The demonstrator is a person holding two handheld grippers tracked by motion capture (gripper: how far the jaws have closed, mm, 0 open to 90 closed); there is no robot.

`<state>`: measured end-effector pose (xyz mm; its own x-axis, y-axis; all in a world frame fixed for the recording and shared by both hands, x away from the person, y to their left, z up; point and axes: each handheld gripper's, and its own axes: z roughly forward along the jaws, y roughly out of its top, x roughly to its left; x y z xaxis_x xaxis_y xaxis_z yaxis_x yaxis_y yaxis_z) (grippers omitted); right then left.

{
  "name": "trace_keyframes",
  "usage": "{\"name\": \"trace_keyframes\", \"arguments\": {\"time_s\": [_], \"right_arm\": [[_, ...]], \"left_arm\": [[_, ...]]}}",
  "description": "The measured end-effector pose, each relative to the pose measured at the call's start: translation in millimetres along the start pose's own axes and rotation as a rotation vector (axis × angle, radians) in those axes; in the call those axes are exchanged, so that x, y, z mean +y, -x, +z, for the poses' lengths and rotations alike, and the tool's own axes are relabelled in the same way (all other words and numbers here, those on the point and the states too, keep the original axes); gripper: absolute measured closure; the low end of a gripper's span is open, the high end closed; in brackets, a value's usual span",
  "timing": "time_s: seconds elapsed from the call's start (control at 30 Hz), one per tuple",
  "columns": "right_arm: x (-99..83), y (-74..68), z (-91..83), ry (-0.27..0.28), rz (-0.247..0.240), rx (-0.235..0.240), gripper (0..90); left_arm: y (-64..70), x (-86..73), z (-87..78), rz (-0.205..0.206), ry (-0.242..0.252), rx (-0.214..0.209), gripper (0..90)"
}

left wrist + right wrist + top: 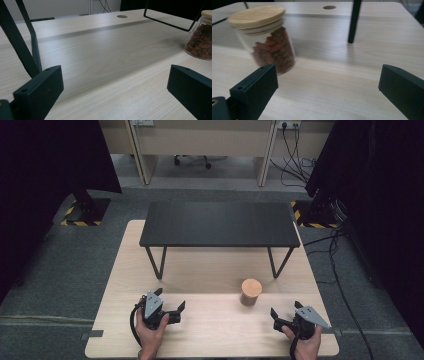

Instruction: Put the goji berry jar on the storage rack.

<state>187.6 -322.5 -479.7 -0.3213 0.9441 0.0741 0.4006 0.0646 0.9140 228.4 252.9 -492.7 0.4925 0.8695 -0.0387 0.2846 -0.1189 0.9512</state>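
Observation:
A glass jar (250, 291) with a round wooden lid stands on the light wooden table (210, 330), right of centre. It holds dark red dried berries. My left gripper (178, 312) rests low at the front left, open, pointing right toward the jar, nothing between its jaws. My right gripper (276, 319) sits at the front right, open and empty, just right of and nearer than the jar. In the left gripper view the jar (201, 37) is at the far right edge, beyond the left gripper (115, 92). In the right gripper view the jar (265, 37) stands upper left, ahead of the right gripper (328, 92).
A low black shelf (219, 224) on thin metal legs (156, 262) stands across the back half of the table. One leg (25, 42) rises close by at the left of the left gripper view. A cable hole (329, 7) lies far off. Cables (335, 270) trail on the floor.

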Motion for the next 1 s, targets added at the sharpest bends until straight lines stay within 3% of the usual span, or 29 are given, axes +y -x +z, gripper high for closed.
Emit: {"name": "trace_keyframes", "arguments": {"time_s": [0.27, 0.37, 1.0], "right_arm": [[-1.3, 21.3, 3.4, 0.019, -0.084, 0.165, 2.6], [-1.0, 23.4, 5.6, 0.024, -0.105, 0.194, 2.6], [10.9, 16.6, 30.5, 0.012, -0.162, 0.261, 2.7]], "left_arm": [[-0.5, -1.3, 0.1, -0.003, 0.002, 0.001, 0.0], [-0.7, -1.4, 0.0, -0.004, 0.001, 0.000, 0.0], [0.3, -2.5, 2.1, 0.000, -0.005, -0.005, 0.0]]}}
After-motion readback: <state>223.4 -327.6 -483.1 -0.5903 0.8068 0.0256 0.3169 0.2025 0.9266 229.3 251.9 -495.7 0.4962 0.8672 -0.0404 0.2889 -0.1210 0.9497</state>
